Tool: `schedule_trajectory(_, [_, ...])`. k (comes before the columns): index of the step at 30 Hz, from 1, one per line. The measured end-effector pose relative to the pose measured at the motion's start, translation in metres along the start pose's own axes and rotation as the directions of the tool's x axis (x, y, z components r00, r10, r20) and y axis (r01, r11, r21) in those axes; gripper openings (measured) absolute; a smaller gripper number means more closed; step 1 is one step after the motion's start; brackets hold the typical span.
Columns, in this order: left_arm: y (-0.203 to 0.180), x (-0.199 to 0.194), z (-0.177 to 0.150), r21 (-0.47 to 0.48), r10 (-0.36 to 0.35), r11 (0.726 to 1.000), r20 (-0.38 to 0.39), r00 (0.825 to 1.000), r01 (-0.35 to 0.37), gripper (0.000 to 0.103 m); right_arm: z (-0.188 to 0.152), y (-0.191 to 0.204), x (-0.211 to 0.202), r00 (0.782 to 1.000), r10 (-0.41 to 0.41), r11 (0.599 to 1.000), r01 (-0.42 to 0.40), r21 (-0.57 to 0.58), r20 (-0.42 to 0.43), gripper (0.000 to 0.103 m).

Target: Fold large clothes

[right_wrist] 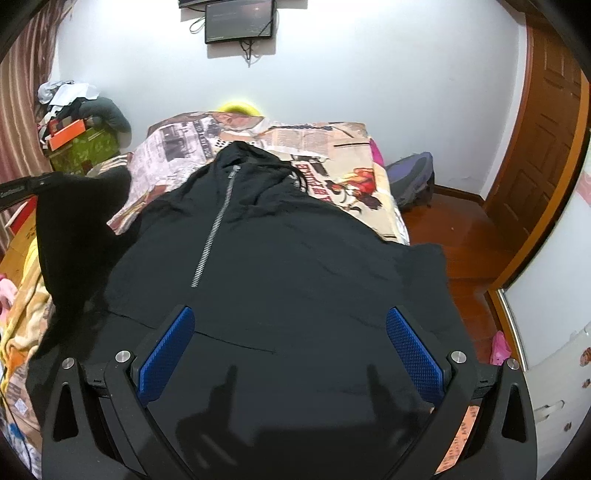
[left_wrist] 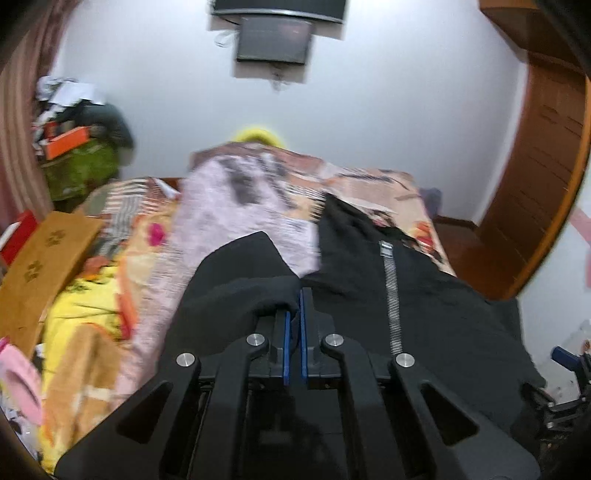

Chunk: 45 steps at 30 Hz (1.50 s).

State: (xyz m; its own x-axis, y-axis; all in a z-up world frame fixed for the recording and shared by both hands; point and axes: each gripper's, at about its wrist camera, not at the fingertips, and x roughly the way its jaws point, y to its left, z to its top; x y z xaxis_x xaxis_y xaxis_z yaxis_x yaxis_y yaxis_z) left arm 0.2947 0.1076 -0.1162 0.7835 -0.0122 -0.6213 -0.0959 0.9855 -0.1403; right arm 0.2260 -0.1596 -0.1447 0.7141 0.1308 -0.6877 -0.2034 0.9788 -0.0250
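Jaws clenched on a black fold, my left gripper (left_wrist: 294, 317) lifts the sleeve of the black zip hoodie (right_wrist: 280, 258), which lies lengthwise up the bed (right_wrist: 332, 147), zipper (right_wrist: 214, 229) running away from my released right gripper (right_wrist: 290, 354) above its hem.

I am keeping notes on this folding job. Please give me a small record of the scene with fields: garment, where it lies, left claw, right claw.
garment: black zip jacket, zipper closed
where it lies: spread on the bed, front side up
left claw: shut on a fold of the jacket, lifting it
right claw: open above the jacket's lower part, holding nothing
room: screen on the wall, wooden door at the right
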Motion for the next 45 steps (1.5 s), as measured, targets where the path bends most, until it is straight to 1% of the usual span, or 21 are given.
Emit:
schedule_trajectory(4, [-0.039,0.022,-0.013,0.043,-0.056,0.997,-0.063,0.996,0.058,0.002,-0.004,-0.013,-0.001,1.0,-0.014,1.0,0.014,0.009,-0.007,0.103])
schedule_trajectory(7, [-0.058,0.035,-0.028,0.062,-0.08,0.994,-0.116,0.99,0.088,0.002,-0.007,-0.022,-0.001,1.0,-0.021,1.0,0.021,0.016,-0.015,0.103])
schedule_trajectory(9, [-0.066,0.044,-0.041,0.07,-0.107,0.99,-0.169,0.98,0.12,0.002,-0.009,-0.025,0.0,0.999,-0.024,1.0,0.024,0.02,-0.022,0.103])
schedule_trajectory(12, [-0.079,0.053,-0.063,0.092,-0.128,0.984,-0.24,0.962,0.154,0.002,-0.011,-0.028,0.001,0.999,-0.026,0.999,0.026,0.017,-0.029,0.103])
schedule_trajectory(15, [-0.091,0.059,-0.086,0.139,-0.125,0.975,-0.303,0.945,0.174,0.002,-0.012,-0.027,0.001,0.999,-0.026,1.0,0.027,0.007,-0.035,0.103])
schedule_trajectory(17, [-0.097,0.064,-0.098,0.174,-0.111,0.968,-0.35,0.93,0.181,0.003,-0.012,-0.025,0.0,0.999,-0.029,1.0,0.028,-0.005,-0.037,0.103])
schedule_trajectory(19, [-0.1,0.066,-0.106,0.201,-0.087,0.964,-0.373,0.924,0.172,0.004,-0.012,-0.021,-0.001,0.999,-0.03,0.999,0.029,-0.021,-0.038,0.103])
schedule_trajectory(20, [-0.101,0.067,-0.11,0.206,-0.081,0.964,-0.382,0.921,0.17,0.009,-0.012,-0.021,-0.002,0.999,-0.03,0.999,0.029,-0.027,-0.036,0.103])
schedule_trajectory(21, [-0.101,0.067,-0.113,0.203,-0.085,0.963,-0.398,0.914,0.178,0.012,-0.011,-0.019,-0.003,0.999,-0.029,0.999,0.027,-0.033,-0.035,0.103])
schedule_trajectory(23, [-0.099,0.065,-0.114,0.188,-0.106,0.962,-0.409,0.906,0.198,0.03,-0.01,-0.015,-0.005,0.999,-0.026,0.999,0.025,-0.044,-0.03,0.103])
schedule_trajectory(24, [-0.098,0.061,-0.115,0.176,-0.123,0.961,-0.411,0.903,0.212,0.034,-0.009,-0.013,-0.007,0.999,-0.023,0.999,0.022,-0.05,-0.027,0.103])
schedule_trajectory(25, [-0.098,0.056,-0.115,0.174,-0.13,0.961,-0.407,0.904,0.217,0.041,-0.008,-0.011,-0.008,0.999,-0.021,0.998,0.02,-0.054,-0.024,0.103])
schedule_trajectory(26, [-0.098,0.051,-0.115,0.184,-0.135,0.957,-0.403,0.905,0.224,0.044,-0.006,-0.008,-0.01,1.0,-0.02,0.998,0.018,-0.061,-0.018,0.103])
schedule_trajectory(30, [-0.091,0.025,-0.109,0.243,-0.095,0.951,-0.35,0.932,0.189,0.046,0.003,0.007,-0.019,1.0,-0.013,0.996,0.014,-0.091,0.011,0.103])
schedule_trajectory(31, [-0.087,0.018,-0.107,0.248,-0.09,0.952,-0.334,0.938,0.18,0.05,0.004,0.011,-0.02,1.0,-0.009,0.995,0.011,-0.097,0.018,0.103])
schedule_trajectory(32, [-0.081,0.01,-0.103,0.25,-0.079,0.955,-0.31,0.947,0.161,0.06,0.007,0.017,-0.023,1.0,0.002,0.994,0.001,-0.106,0.028,0.103])
schedule_trajectory(33, [-0.073,-0.001,-0.099,0.248,-0.057,0.96,-0.27,0.961,0.127,0.063,0.009,0.021,-0.024,0.999,0.011,0.993,-0.007,-0.114,0.035,0.103])
schedule_trajectory(34, [-0.067,-0.009,-0.093,0.244,-0.041,0.965,-0.235,0.971,0.1,0.066,0.012,0.028,-0.026,0.999,0.022,0.992,-0.016,-0.123,0.042,0.103])
schedule_trajectory(36, [-0.049,-0.023,-0.083,0.228,-0.013,0.972,-0.187,0.982,0.056,0.067,0.016,0.04,-0.027,0.998,0.04,0.989,-0.032,-0.141,0.051,0.103])
schedule_trajectory(41, [0.009,-0.052,-0.063,0.145,0.061,0.988,-0.106,0.993,-0.045,0.07,0.028,0.08,-0.024,0.994,0.101,0.973,-0.088,-0.213,0.05,0.103])
schedule_trajectory(45, [0.051,-0.059,-0.062,0.112,0.145,0.984,-0.076,0.986,-0.136,0.07,0.033,0.115,-0.015,0.989,0.144,0.95,-0.129,-0.283,0.036,0.103])
